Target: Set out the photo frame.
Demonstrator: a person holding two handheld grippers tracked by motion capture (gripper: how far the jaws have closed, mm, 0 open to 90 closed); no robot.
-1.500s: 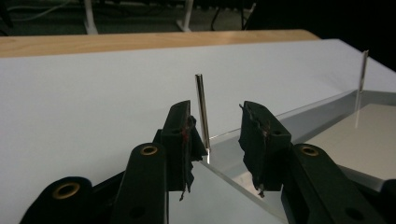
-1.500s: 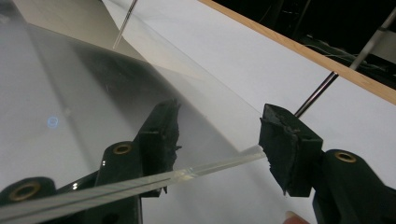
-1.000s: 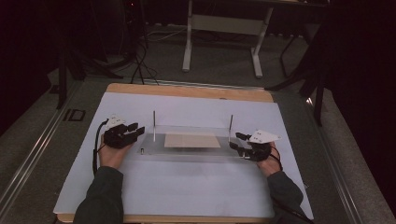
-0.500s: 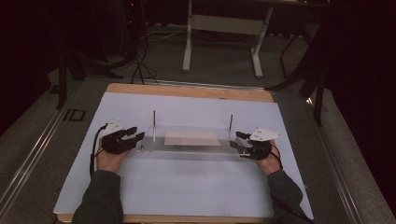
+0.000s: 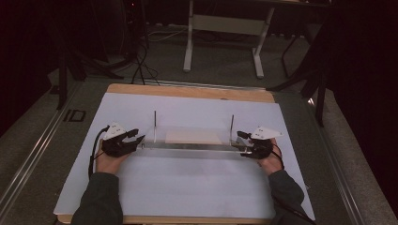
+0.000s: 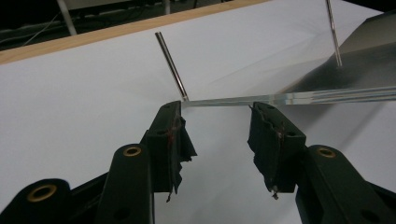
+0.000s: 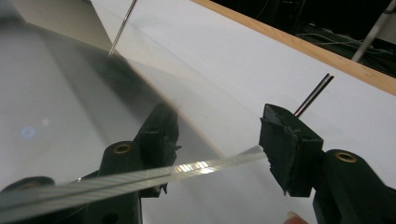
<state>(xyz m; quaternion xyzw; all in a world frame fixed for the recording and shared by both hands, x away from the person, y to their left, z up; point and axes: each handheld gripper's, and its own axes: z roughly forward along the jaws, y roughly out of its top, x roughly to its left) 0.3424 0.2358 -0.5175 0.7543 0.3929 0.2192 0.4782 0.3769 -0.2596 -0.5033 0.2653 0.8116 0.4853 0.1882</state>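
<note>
The white sheet (image 5: 187, 187) is covering the wooden table (image 5: 187, 90), and the clear acrylic plate (image 5: 192, 150) with two upright metal pins (image 5: 155, 125) is lying near its middle, as it was a second ago, a tan card (image 5: 193, 136) under it. The left gripper (image 5: 133, 139) is drawing back from the plate's left end, jaws spread wide around nothing, the plate's corner just ahead of them. The right gripper (image 5: 244, 140) is staying at the right end, jaws wide, the plate's edge (image 7: 140, 179) passing between them unclamped.
</note>
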